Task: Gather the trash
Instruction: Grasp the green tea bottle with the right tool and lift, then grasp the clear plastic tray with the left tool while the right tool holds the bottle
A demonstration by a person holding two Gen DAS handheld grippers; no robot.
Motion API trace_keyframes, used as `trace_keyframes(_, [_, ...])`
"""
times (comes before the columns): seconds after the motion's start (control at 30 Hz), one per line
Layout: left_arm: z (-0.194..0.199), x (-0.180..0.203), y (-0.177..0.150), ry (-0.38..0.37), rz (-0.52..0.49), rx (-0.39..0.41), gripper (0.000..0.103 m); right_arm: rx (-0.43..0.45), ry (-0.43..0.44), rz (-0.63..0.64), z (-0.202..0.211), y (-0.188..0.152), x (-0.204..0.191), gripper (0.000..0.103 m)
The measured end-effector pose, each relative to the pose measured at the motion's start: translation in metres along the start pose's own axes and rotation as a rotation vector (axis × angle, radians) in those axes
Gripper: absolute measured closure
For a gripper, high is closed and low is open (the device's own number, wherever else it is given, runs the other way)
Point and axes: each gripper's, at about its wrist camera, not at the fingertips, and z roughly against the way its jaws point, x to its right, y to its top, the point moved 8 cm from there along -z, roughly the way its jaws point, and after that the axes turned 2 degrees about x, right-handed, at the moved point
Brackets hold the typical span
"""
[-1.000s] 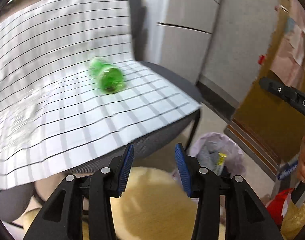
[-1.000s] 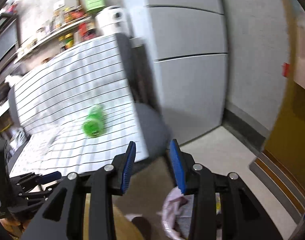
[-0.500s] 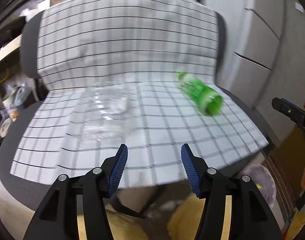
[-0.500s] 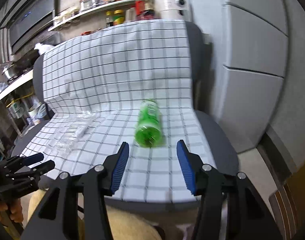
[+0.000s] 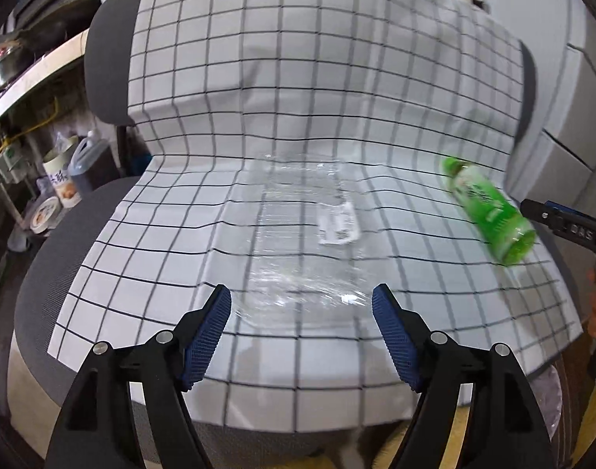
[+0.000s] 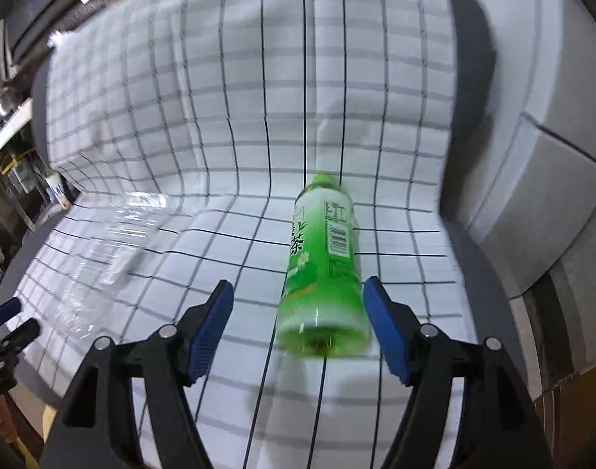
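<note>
1. Everything sits on a grey office chair (image 5: 43, 273) with a white black-grid cloth (image 5: 298, 78) draped over the backrest and seat. The cloth stops short of the seat's front edge, so some grey mesh shows there.
2. Room-wise: a grey panelled cabinet (image 6: 552, 179) stands right of the chair. On the left there's a cluttered shelf area with tape rolls and a jug (image 5: 88, 164), pretty blurry.
3. Trash item one is a green bottle (image 6: 323, 269) lying on its side on the seat's right part, cap end toward the backrest, base toward the camera.
4. Item two is a crumpled clear plastic wrapper (image 5: 306, 246) with a small white label, lying flat mid-seat, well apart from the bottle.
5. The left gripper (image 5: 302, 305) is spread wide and holds nothing. It's low over the front of the seat, with the wrapper's near edge between its blue pads (image 5: 208, 332).
6. The right gripper (image 6: 298, 301) is also wide open. The bottle's base sits between its fingers, nearer the right pad; I can't tell if it touches.
7. The left view has the right gripper's tip (image 5: 564, 222) poking in at the right edge beside the bottle, plus fingertips of the hand holding it.
8. The right view has the barcode and printed characters on the bottle label, which the left view blurs out. It also catches the left gripper at its lower left edge.
</note>
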Motion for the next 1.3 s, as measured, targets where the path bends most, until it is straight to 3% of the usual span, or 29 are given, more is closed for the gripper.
trace_keyframes(0.17, [-0.010, -0.016, 0.006, 0.011, 0.029, -0.008, 0.028, -0.111, -0.060, 0.003, -0.060, 0.015, 0.011, 0.033])
trace_keyframes(0.33, [-0.021, -0.031, 0.008, 0.013, 0.065, -0.026, 0.028, -0.171, -0.089, 0.009, -0.091, 0.019, 0.013, 0.033])
trace_keyframes(0.4, [-0.025, -0.036, 0.007, 0.019, 0.078, -0.037, 0.028, -0.187, -0.109, 0.021, -0.100, 0.017, 0.013, 0.039])
trace_keyframes(0.43, [-0.026, -0.039, 0.006, 0.019, 0.083, -0.041, 0.028, -0.186, -0.128, 0.026, -0.102, 0.017, 0.013, 0.045])
trace_keyframes(0.6, [-0.026, -0.050, 0.006, 0.026, 0.094, -0.040, 0.028, -0.098, -0.157, 0.051, -0.080, 0.011, 0.008, 0.047])
trace_keyframes(0.73, [-0.028, -0.055, 0.013, 0.018, 0.099, -0.033, 0.028, -0.008, -0.065, 0.026, -0.028, 0.002, -0.005, 0.048])
trace_keyframes(1.03, [-0.077, -0.054, 0.036, -0.050, 0.121, -0.081, 0.063, 0.149, 0.025, 0.014, 0.064, -0.006, -0.027, 0.048])
trace_keyframes(1.2, [-0.106, -0.050, 0.032, -0.051, 0.100, -0.138, 0.074, 0.172, 0.025, 0.021, 0.083, -0.014, -0.030, 0.048])
trace_keyframes(1.23, [-0.109, -0.050, 0.031, -0.055, 0.102, -0.144, 0.079, 0.173, 0.027, 0.021, 0.085, -0.015, -0.030, 0.048])
trace_keyframes(1.27, [-0.111, -0.050, 0.030, -0.061, 0.103, -0.146, 0.091, 0.174, 0.029, 0.021, 0.086, -0.016, -0.030, 0.048])
trace_keyframes(1.3, [-0.112, -0.050, 0.030, -0.065, 0.103, -0.143, 0.092, 0.174, 0.032, 0.019, 0.088, -0.018, -0.030, 0.048])
